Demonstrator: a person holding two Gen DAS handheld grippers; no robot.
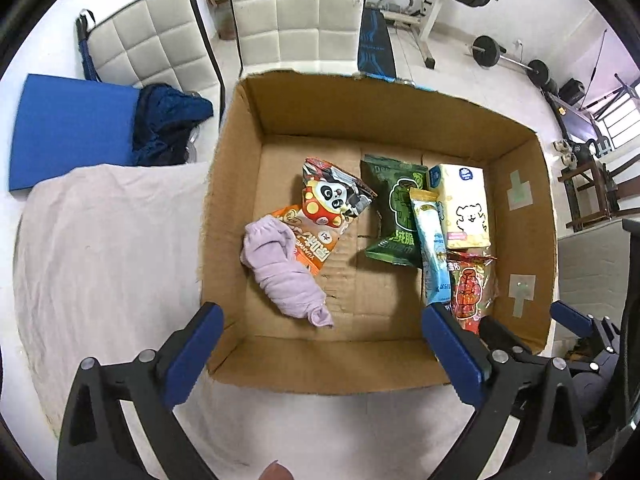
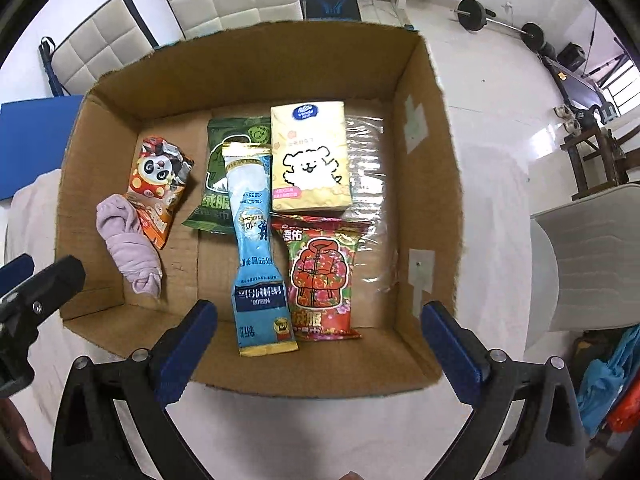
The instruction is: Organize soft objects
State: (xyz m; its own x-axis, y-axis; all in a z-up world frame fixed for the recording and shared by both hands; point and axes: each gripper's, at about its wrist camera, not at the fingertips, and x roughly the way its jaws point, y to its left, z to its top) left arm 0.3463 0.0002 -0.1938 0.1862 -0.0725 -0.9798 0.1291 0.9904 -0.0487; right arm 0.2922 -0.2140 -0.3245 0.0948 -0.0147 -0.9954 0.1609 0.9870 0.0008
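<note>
Contents of cardboard box (image 2: 256, 64), left to right, with hazards for you.

1. Left tool (image 1: 320, 350): fingers spread wide, empty, hovering over the near wall. The right-hand finger sits over the near ends of the blue and red packs; lower it carelessly and you will likely crush or snag one.
2. Lilac rolled cloth (image 2: 128, 248): lying against the left wall, overlapping the orange packet (image 2: 160, 216). The knotted end points toward you. A pinch on the loose tail would probably unroll it.
3. Panda snack bag (image 2: 160, 170): resting on the orange packet. Lifting either one would likely drag the other.
4. Green wipes pack (image 2: 224, 152): partly under the long blue sachet (image 2: 256, 248), which lies across it and runs down to the near wall. Pull the green first and the sachet will slide.
5. Yellow tissue pack (image 2: 310, 160): touching the blue sachet and the red wipes pack (image 2: 322, 276) below it.
6. Clear plastic film (image 2: 370, 200): under the right-hand items; slippery, and it may come up with a grasp.
7. Right tool (image 2: 318, 340): wide, empty, straddling the near ends of the blue and red packs.

Open room: bare floor between cloth and sachet, and the far strip. Walls are tall; approach from above.
</note>
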